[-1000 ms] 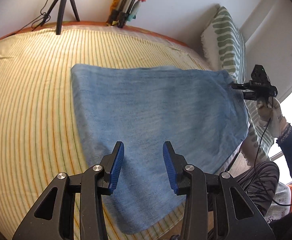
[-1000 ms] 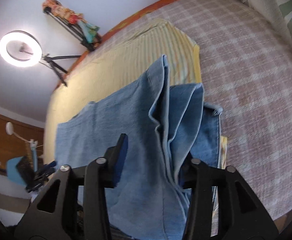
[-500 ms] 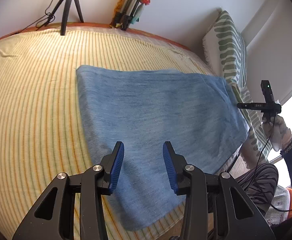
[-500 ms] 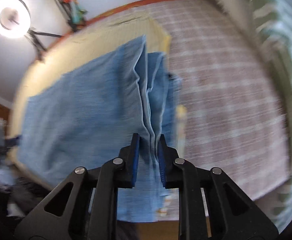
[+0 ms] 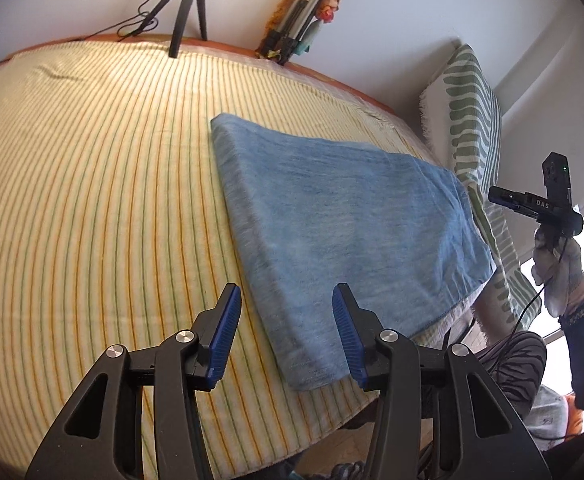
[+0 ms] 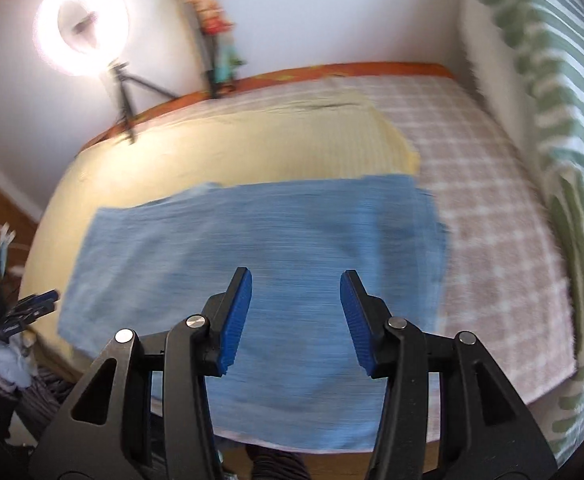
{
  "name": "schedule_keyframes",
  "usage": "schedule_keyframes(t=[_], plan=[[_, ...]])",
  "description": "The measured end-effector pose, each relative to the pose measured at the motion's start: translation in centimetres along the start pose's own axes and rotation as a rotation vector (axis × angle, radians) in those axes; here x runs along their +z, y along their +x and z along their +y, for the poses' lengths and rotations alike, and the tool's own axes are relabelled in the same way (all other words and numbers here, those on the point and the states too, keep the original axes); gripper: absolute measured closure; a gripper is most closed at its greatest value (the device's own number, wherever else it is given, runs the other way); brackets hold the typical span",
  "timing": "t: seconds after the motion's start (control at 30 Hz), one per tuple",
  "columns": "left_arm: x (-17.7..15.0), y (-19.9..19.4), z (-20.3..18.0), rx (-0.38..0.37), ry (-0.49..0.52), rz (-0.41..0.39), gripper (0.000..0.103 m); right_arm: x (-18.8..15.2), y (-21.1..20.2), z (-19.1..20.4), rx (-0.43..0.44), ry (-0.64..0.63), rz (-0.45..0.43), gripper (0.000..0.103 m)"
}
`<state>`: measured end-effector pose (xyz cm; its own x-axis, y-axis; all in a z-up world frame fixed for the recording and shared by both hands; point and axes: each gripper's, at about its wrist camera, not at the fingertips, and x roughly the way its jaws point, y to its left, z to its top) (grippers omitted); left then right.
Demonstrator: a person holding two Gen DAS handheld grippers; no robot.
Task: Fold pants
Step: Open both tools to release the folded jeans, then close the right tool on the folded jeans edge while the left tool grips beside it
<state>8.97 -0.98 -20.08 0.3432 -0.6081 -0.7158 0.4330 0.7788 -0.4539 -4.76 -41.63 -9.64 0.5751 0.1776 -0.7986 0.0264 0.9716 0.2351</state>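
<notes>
The blue denim pants (image 5: 340, 232) lie folded flat in a rectangle on the yellow striped sheet (image 5: 91, 184). They also show in the right wrist view (image 6: 259, 256), blurred. My left gripper (image 5: 285, 320) is open and empty, held above the pants' near corner. My right gripper (image 6: 296, 312) is open and empty above the near edge of the pants. The right gripper also shows in the left wrist view (image 5: 540, 204), off the bed's right side.
A green-and-white patterned cushion (image 5: 472, 112) stands at the bed's right end. A checked pink cover (image 6: 504, 216) lies beside the sheet. A tripod (image 5: 183, 4) and a ring light (image 6: 79, 24) stand by the far wall. The bed's front edge is close below the grippers.
My right gripper was shut on the pants' edge, then let go, opened and pulled back. The pants now lie flat. My left gripper shifted left, staying open.
</notes>
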Motion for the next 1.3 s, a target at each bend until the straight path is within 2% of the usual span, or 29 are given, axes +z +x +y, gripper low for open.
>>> schedule_keyframes(t=[0.2, 0.3, 0.37, 0.43, 0.6, 0.83, 0.97, 1.13, 1.3], plan=[[-0.8, 1.6, -0.6, 0.018, 0.005, 0.003, 0.057, 0.7, 2.2, 7.1, 0.066, -0.111, 0.021, 0.049], [-1.2, 2.3, -0.7, 0.086, 0.015, 0.002, 0.057, 0.9, 2.9, 10.7, 0.06, -0.168, 0.01, 0.049], [-1.4, 2.5, -0.5, 0.1, 0.006, 0.0, 0.057, 1.0, 3.6, 12.9, 0.058, -0.205, 0.005, 0.046], [-1.5, 2.6, -0.8, 0.121, 0.033, -0.011, 0.057, 1.2, 4.8, 15.0, 0.069, -0.228, 0.01, 0.038], [-1.8, 2.9, -1.5, 0.156, 0.094, -0.028, 0.057, 1.8, 8.2, 19.5, 0.086, -0.284, 0.056, 0.038], [-2.0, 2.9, -1.6, 0.156, 0.125, -0.041, 0.057, 3.2, 12.7, 24.9, 0.108, -0.328, 0.119, 0.038], [-2.1, 2.8, -1.5, 0.144, 0.131, -0.044, 0.057, 3.7, 14.9, 26.5, 0.114, -0.319, 0.168, 0.038], [-2.3, 2.6, -1.1, 0.107, 0.111, -0.054, 0.057, 4.6, 18.5, 27.9, 0.127, -0.251, 0.274, 0.038], [-2.2, 2.3, -0.4, 0.059, 0.068, -0.06, 0.057, 5.3, 20.2, 30.2, 0.101, -0.272, 0.302, 0.038]])
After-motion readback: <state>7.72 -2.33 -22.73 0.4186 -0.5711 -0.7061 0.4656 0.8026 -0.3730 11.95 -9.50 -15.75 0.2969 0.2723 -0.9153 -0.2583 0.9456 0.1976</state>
